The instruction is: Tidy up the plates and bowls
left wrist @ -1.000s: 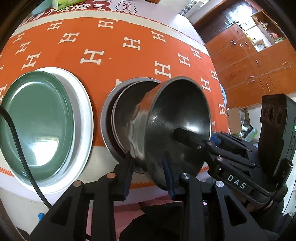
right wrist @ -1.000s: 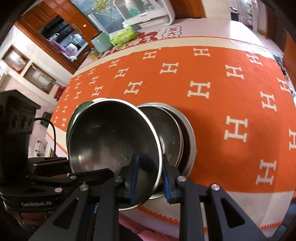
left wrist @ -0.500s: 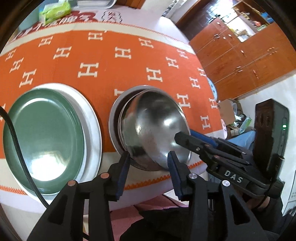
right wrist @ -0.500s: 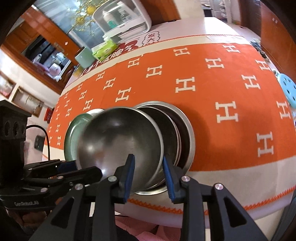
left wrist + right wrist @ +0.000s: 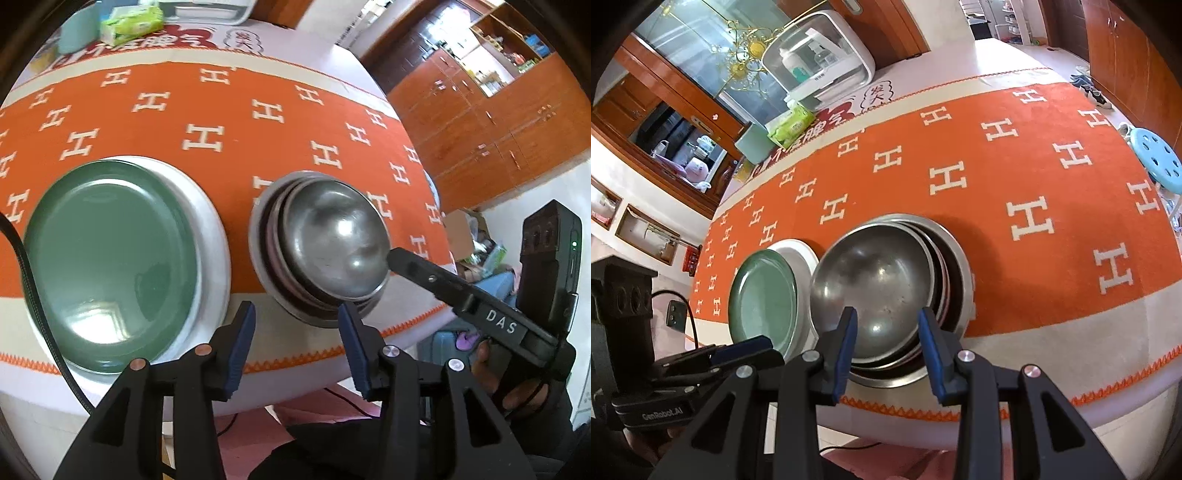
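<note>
"DAS" marks the right tool; "GenRobot.AI" marks the left tool.

Left gripper, right gripper: fingers parted, empty.

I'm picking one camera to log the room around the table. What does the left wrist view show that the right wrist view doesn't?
Only the left wrist view shows the wooden wall cupboards and the cardboard box on the floor. Only the right wrist view shows the blue stool and the glass cabinet. Both show the metal bowl nested in the bowl stack, the green plate and the orange tablecloth.
</note>
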The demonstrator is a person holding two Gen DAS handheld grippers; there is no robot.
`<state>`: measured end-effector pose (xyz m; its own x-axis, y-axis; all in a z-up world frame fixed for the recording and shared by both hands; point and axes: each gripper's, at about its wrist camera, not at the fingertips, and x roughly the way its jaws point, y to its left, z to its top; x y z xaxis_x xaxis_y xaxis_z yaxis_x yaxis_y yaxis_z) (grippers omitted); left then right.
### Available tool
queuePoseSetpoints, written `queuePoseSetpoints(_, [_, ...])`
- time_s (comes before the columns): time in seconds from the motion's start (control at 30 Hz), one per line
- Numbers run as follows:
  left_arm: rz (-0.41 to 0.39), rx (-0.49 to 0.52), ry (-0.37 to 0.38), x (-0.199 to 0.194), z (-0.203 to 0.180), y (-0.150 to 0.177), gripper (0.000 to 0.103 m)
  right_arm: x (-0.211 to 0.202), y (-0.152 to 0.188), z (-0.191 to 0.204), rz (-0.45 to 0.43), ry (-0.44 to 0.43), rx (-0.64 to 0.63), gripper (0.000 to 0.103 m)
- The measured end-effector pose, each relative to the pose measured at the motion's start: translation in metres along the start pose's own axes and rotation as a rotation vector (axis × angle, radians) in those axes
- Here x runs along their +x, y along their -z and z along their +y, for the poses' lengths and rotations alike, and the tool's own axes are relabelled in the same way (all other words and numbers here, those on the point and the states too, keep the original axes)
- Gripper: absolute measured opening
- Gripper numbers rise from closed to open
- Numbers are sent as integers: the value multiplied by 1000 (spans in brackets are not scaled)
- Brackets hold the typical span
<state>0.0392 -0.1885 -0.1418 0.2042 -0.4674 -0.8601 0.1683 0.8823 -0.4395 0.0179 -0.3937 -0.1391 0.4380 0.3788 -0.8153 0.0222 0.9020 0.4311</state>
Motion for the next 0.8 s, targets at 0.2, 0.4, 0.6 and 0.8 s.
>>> queuePoseSetpoints(0.2, [-82,-57,-93,-5,0,8,57,-3,-9,-11,-14,-57,-36,36])
queuePoseSetpoints(0.4, [-117,-139,-178,3,-11,22,69,2,-24,-37,19,-101,-35,54])
queuePoseSetpoints(0.6, [-112,-232,-222,20,-25,33,71,26,-39,-53,131,-143,-76,63])
queuePoseSetpoints(0.8, [-124,-312,-270,35,-38,40,71,48,-49,-54,232,-192,-169,70])
